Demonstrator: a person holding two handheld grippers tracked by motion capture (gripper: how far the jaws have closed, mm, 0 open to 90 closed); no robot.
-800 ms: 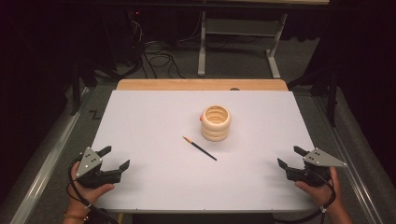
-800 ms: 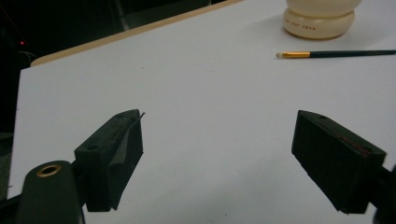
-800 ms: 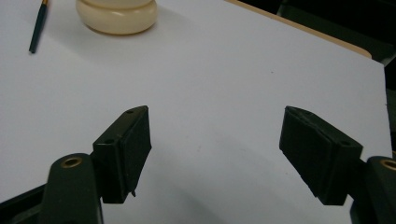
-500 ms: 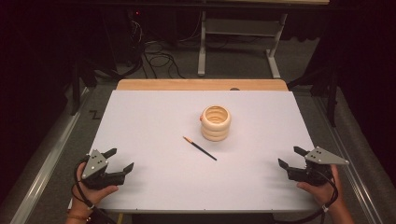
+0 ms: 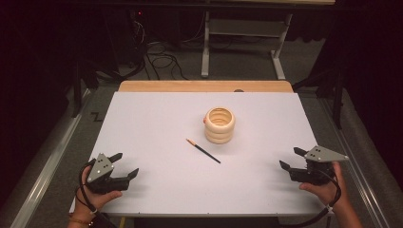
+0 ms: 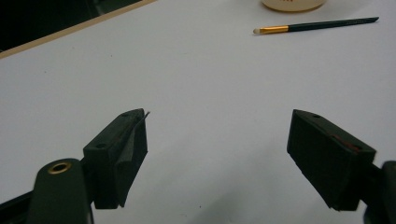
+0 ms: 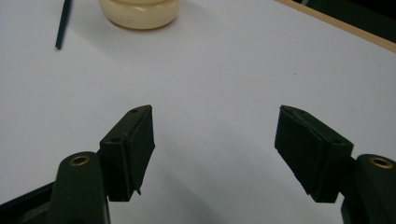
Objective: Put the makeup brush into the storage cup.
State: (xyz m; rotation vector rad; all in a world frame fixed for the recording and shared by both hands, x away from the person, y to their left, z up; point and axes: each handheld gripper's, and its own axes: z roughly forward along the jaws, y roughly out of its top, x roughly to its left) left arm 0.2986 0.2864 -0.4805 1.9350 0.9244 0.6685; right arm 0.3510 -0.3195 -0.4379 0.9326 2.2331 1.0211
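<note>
A cream ribbed holder [image 5: 220, 125] shaped like stacked rings stands near the middle of the white table [image 5: 157, 118]. A dark pencil [image 5: 203, 150] with a gold ferrule lies in front of it, also seen as the pencil [image 6: 317, 25] in the left gripper view. My left gripper [image 5: 124, 165] rests at the front left corner, open and empty, its jaws wide apart in the left gripper view [image 6: 217, 158]. My right gripper [image 5: 291, 159] sits at the front right, open with nothing between its jaws [image 7: 215, 149]. The holder's base [image 7: 139, 11] and the pencil tip [image 7: 62, 23] lie beyond them.
A wooden strip [image 5: 204, 86] edges the table's far side. Beyond it are a metal frame [image 5: 242, 38] and cables [image 5: 157, 57] on the floor. A grey rail [image 5: 47, 166] runs along the left side.
My left hand has drawn back toward the front edge of the table. The right hand has shifted only slightly. Holder and pencil have stayed put.
</note>
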